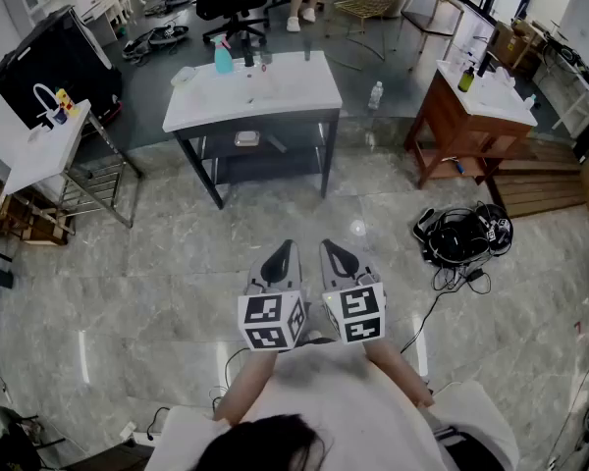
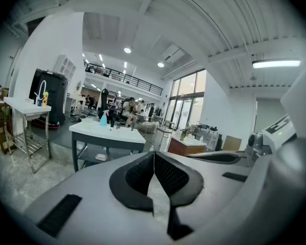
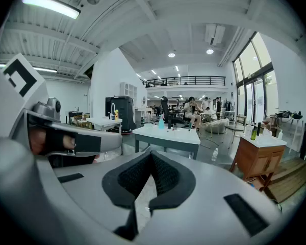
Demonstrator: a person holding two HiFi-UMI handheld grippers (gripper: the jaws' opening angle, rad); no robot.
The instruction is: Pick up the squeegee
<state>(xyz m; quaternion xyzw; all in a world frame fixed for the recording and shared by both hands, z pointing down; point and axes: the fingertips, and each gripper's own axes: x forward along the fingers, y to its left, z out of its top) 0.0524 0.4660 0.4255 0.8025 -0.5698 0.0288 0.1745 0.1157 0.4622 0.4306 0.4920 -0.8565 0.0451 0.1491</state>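
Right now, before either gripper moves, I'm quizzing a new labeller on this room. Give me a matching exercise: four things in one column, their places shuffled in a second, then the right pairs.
Things
1. blue spray bottle
2. dark bottle
3. bundle of black cables
4. clear bottle

Places
A. on top of the wooden cabinet
B. on the floor in front of that cabinet
C. on the white table
D. on the floor between table and cabinet

Pairs: 1-C, 2-A, 3-B, 4-D
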